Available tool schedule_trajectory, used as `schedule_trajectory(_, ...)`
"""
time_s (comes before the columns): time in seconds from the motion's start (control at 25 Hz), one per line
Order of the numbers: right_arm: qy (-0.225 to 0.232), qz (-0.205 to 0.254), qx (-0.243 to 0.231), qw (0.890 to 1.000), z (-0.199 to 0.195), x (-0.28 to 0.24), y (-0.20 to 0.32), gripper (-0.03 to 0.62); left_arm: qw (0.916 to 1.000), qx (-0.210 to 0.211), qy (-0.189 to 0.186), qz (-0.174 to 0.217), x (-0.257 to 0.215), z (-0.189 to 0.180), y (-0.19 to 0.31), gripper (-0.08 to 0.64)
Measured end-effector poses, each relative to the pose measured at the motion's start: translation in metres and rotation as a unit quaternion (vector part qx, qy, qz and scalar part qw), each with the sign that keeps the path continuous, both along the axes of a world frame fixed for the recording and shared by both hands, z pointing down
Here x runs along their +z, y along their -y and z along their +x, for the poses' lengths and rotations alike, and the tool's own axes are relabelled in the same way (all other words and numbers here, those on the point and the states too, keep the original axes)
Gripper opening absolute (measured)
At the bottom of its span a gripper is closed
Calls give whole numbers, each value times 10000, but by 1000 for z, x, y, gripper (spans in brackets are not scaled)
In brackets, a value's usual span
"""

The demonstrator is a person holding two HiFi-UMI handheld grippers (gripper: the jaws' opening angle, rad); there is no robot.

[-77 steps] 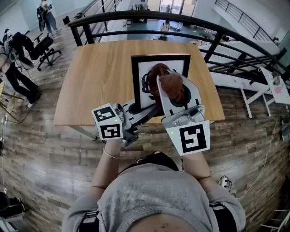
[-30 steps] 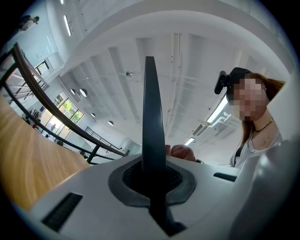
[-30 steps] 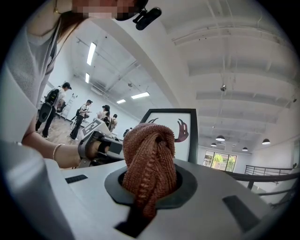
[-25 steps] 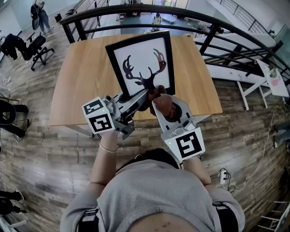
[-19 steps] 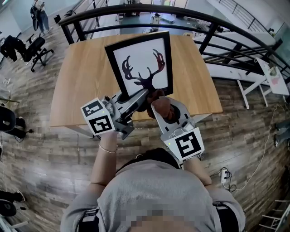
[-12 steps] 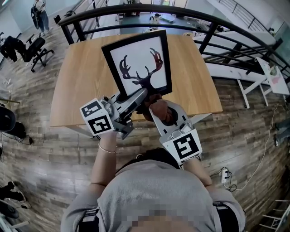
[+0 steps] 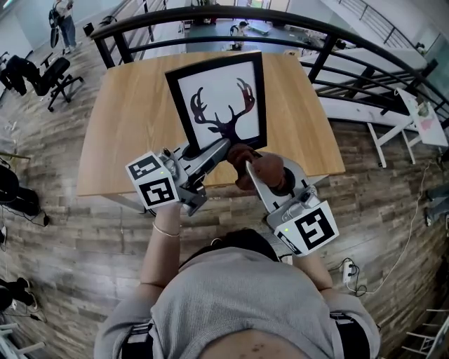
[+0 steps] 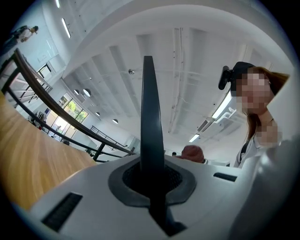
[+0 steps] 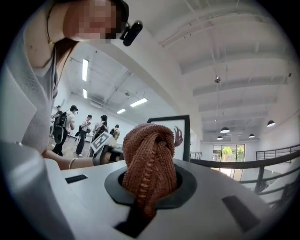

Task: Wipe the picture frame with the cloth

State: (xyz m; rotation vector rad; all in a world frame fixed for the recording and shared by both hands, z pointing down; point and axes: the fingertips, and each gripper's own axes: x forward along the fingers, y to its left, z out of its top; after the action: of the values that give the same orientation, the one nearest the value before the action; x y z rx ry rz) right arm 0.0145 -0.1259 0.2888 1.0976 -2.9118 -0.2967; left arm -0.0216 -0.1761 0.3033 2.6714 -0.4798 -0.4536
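A person in a grey top (image 7: 238,308) stands at a wooden counter (image 7: 133,119), a claw in each hand. The left forearm, a bracelet (image 7: 170,235) at the wrist, reaches forward with its marker cube (image 7: 158,186) turned up. The left claw (image 7: 220,146) points away and to the right, tilted a little upward, and is clamped tight on the lower edge of the picture frame (image 7: 214,87). The right claw (image 7: 254,172), angled away and to the left, grips a bunched brown knitted cloth (image 7: 268,167) that bulges out between its jaws. The cloth sits just by the frame's lower right corner; whether it touches the frame cannot be told. The black-edged frame is held up over the middle of the counter, its long axis running away from the person. Its top edge is farthest and leans slightly left, and the antler print faces up toward the head camera. Beyond the counter runs a dark curved railing (image 7: 210,17); an office chair (image 7: 59,70) stands on the plank floor at far left
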Motion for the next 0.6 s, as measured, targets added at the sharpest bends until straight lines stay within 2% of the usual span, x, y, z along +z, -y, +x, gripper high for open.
schedule_trajectory(0.16, 335, 775, 372, 9957, 18, -65, 7, 46, 10000, 93, 19, -10, 2, -1, 1, 17)
schedule_trajectory(0.36, 540, 1670, 846, 9808, 30, -136, 24, 46, 9996, 232, 136, 44, 2, -1, -1, 17)
schedule_trajectory(0.48, 589, 1939, 1064, 9735, 28, -155, 42, 46, 9992, 371, 129, 105, -1, 0, -4, 17)
schedule_trajectory(0.6, 415, 1964, 1167, 9727, 18, -155, 58, 46, 9986, 470, 177, 175, -3, 1, -7, 17)
